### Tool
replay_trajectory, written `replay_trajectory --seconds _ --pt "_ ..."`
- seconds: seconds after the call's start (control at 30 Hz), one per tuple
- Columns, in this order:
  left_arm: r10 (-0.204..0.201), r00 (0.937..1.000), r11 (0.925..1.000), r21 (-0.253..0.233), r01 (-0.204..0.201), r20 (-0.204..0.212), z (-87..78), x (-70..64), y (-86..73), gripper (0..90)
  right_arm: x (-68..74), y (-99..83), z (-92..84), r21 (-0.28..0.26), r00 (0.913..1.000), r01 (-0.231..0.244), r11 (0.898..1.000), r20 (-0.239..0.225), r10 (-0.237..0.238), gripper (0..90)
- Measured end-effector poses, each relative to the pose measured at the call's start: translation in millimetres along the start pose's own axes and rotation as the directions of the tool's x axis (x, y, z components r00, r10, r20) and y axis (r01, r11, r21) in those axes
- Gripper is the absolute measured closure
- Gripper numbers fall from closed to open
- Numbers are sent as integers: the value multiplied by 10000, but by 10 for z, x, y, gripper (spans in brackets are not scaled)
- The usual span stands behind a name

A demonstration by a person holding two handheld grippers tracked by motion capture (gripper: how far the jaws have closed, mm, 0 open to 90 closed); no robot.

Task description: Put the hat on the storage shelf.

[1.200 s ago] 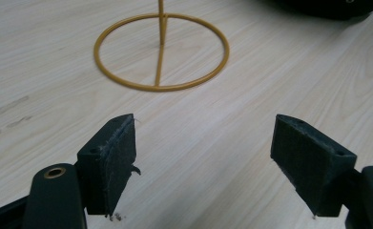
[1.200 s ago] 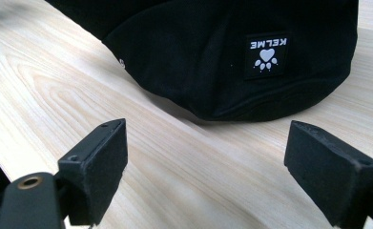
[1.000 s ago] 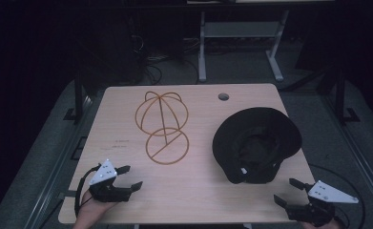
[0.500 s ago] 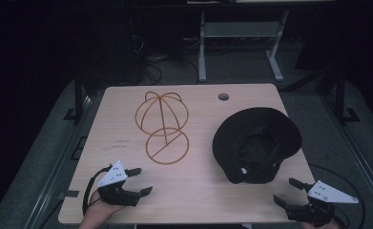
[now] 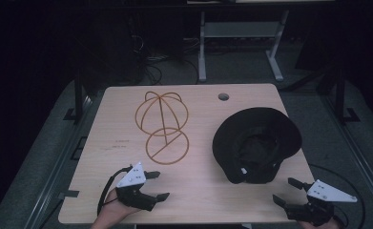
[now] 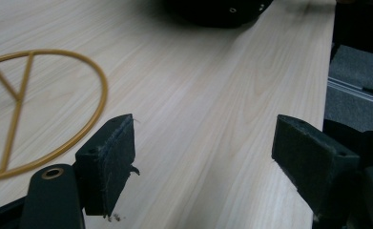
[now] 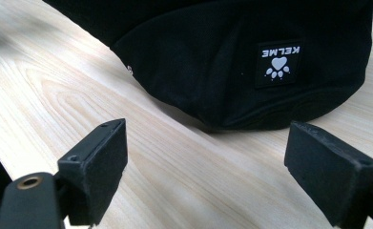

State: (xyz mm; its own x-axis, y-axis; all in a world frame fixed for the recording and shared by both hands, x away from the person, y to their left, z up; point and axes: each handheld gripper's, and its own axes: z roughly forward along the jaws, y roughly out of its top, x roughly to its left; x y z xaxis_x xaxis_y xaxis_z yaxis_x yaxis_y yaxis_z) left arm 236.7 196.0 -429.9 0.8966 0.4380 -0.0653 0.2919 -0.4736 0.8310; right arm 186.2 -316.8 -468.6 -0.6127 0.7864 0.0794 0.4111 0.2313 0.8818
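Hat (image 5: 256, 143) lies upside down on the right half of the surface (image 5: 198, 191), just ahead of my right tongs (image 5: 289, 191), which are spread open and empty. From the right gripper view its brim (image 7: 251, 62) sits low, so I'd slide one jaw under the near edge and pinch there. My left tongs (image 5: 156, 185) are open too, near the wire hat stand (image 5: 162, 126). The stand looks upright, though I can't be sure.
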Motion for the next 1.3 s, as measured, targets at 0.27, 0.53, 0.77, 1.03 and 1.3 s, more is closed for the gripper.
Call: replay_trajectory --seconds 0.27,0.53,0.77,1.03,1.3 --pt "64 9993 10000 -69 -61 380 108 -47 125 223 -7 5 10 4 10000 18 10000 -36 -18 143" --pt "543 9960 9985 -30 -542 715 308 -132 358 223 -1 10 20 23 9999 48 10000 -110 -48 142" --pt "952 9897 9955 -105 -946 1066 483 -235 591 223 3 11 34 72 9999 58 10000 -164 -57 142" --pt "1349 9789 9909 -236 -1328 1535 668 -363 835 221 -5 2 17 4 9998 22 10000 -182 -22 142" --pt "1750 9672 9845 -197 -1744 1841 867 -478 1031 221 0 6 29 45 9996 41 10000 -278 -39 142"
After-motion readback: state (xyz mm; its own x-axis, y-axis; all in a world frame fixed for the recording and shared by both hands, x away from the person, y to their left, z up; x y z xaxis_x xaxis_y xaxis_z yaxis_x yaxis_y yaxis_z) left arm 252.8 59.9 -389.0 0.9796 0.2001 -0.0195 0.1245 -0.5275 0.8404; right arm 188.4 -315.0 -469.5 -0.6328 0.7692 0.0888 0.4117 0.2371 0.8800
